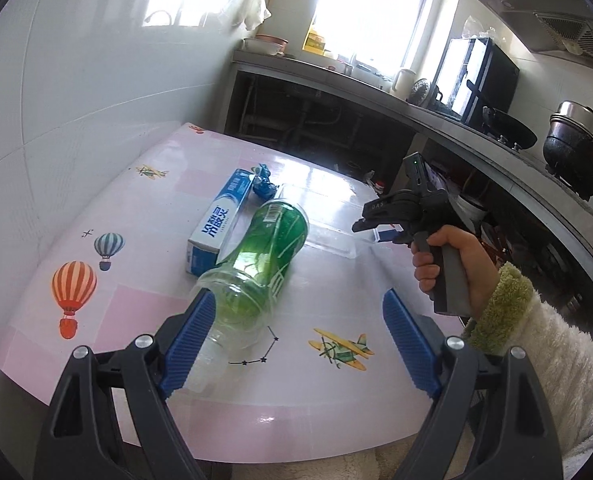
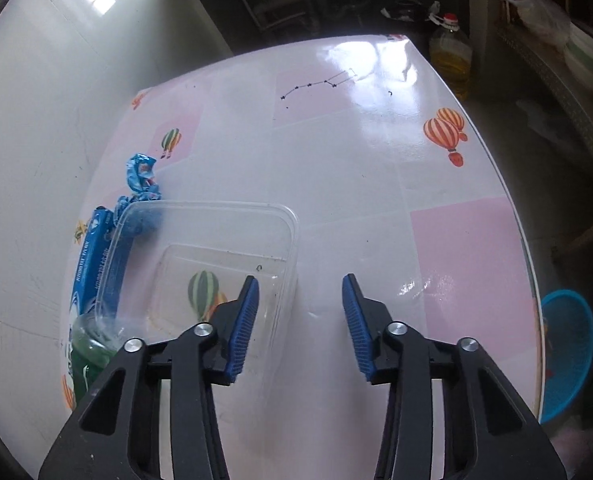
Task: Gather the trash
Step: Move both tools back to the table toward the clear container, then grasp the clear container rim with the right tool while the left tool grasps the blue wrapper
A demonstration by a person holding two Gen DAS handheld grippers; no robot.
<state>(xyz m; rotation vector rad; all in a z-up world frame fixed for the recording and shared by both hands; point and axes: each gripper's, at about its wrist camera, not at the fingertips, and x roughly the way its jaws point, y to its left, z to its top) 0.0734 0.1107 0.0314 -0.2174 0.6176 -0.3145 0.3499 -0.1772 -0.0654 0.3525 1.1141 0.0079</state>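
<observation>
1. Our left gripper (image 1: 296, 332) stands wide open over the pink table (image 1: 144, 304), and its left blue pad (image 1: 188, 336) lies against the clear neck end of a green plastic bottle (image 1: 264, 256); the right pad is well apart from it, so nothing is clamped
2. That bottle lies on its side, running from the left pad toward 1 o'clock
3. Just beside the bottle at 10 o'clock lies a blue toothpaste box (image 1: 220, 220), with a crumpled blue wrapper (image 1: 262, 186) at its far end
4. Our right gripper (image 2: 300, 320) has its jaws apart with nothing pressed between them; its left finger hangs over a clear plastic container (image 2: 212, 216), whose right wall lies in the gap, and we cannot tell whether pad and wall touch
5. From the left wrist view we see a hand (image 1: 452, 264) in a fleecy sleeve (image 1: 536, 344) holding that gripper at 3 o'clock
6. A blue basket (image 2: 568, 344) sits below the table edge at 4 o'clock in the right wrist view
</observation>
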